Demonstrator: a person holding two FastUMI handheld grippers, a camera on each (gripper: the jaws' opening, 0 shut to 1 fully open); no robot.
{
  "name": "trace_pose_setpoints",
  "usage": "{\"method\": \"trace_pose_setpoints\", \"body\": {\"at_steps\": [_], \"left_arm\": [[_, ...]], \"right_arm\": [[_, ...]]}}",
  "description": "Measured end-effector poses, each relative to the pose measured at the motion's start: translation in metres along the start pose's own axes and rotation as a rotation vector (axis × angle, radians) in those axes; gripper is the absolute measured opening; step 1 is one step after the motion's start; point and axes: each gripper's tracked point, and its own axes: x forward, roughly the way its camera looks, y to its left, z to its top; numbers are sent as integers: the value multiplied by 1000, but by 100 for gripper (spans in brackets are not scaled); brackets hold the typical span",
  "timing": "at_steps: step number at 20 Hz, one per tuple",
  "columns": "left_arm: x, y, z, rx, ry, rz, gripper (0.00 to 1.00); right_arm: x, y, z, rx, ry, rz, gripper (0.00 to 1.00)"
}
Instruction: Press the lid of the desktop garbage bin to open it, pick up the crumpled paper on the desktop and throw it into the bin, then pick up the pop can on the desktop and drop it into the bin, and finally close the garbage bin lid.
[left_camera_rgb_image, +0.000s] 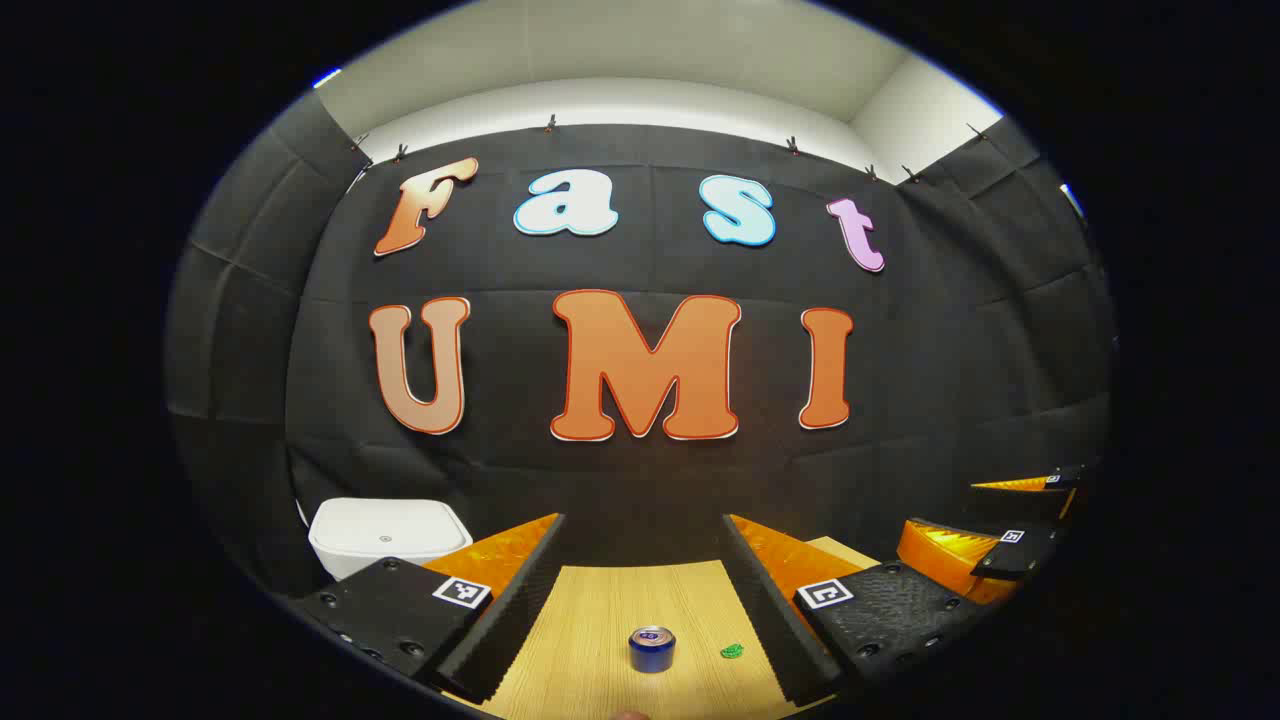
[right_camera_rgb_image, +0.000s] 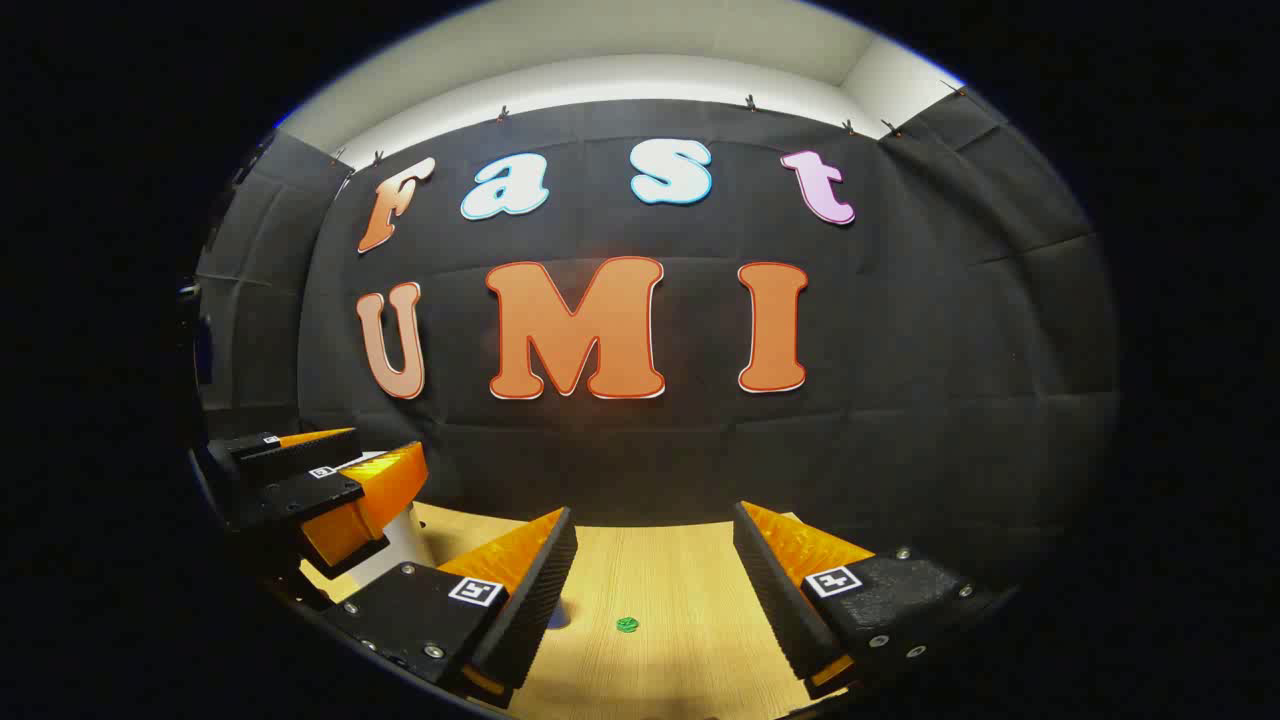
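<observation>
Left gripper (left_camera_rgb_image: 645, 590), in the left gripper view: jaws spread wide, released, nothing between them, held above the wooden desktop (left_camera_rgb_image: 600, 620). Landmark is the pop can (left_camera_rgb_image: 652, 649): it stands upright on the desktop, seen from above, in the gap between the two fingers and low in the view, not touching either one. Just to the right of the can lies a small green crumpled bit (left_camera_rgb_image: 732, 651), presumably the crumpled paper, clear of the can and near the inner edge of the right-hand finger. Far left of the can and farther back, the white garbage bin (left_camera_rgb_image: 388, 533) sits against the booth wall, lid down flat; its lower part is hidden behind the left-hand finger. Far right of the can, the right gripper (left_camera_rgb_image: 1000, 520) shows at the edge of the view, higher than the can, fingers apart.

Right gripper (right_camera_rgb_image: 650, 575), in the right gripper view: jaws also wide apart, released, holding nothing, above the same desktop (right_camera_rgb_image: 680, 580). The green crumpled bit (right_camera_rgb_image: 627, 625) lies on the wood between the fingers, slightly left of centre, touching neither. A sliver of something blue at the inner edge of the left-hand finger may be the can; too hidden to tell. The left gripper (right_camera_rgb_image: 330, 470) shows at the far left of this view, fingers parted, nothing gripped.
</observation>
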Motion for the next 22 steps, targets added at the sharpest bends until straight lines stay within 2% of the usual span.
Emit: {"method": "trace_pose_setpoints", "body": {"at_steps": [6, 21, 22], "left_arm": [[0, 1, 1, 1, 2, 4, 97], [0, 1, -2, -5, 8, 0, 95], [0, 1, -2, -6, 8, -1, 97]], "right_arm": [[0, 2, -3, 5, 11, 3, 94], [2, 5, -5, 3, 15, -3, 94], [2, 5, -5, 2, 13, -2, 94]]}}
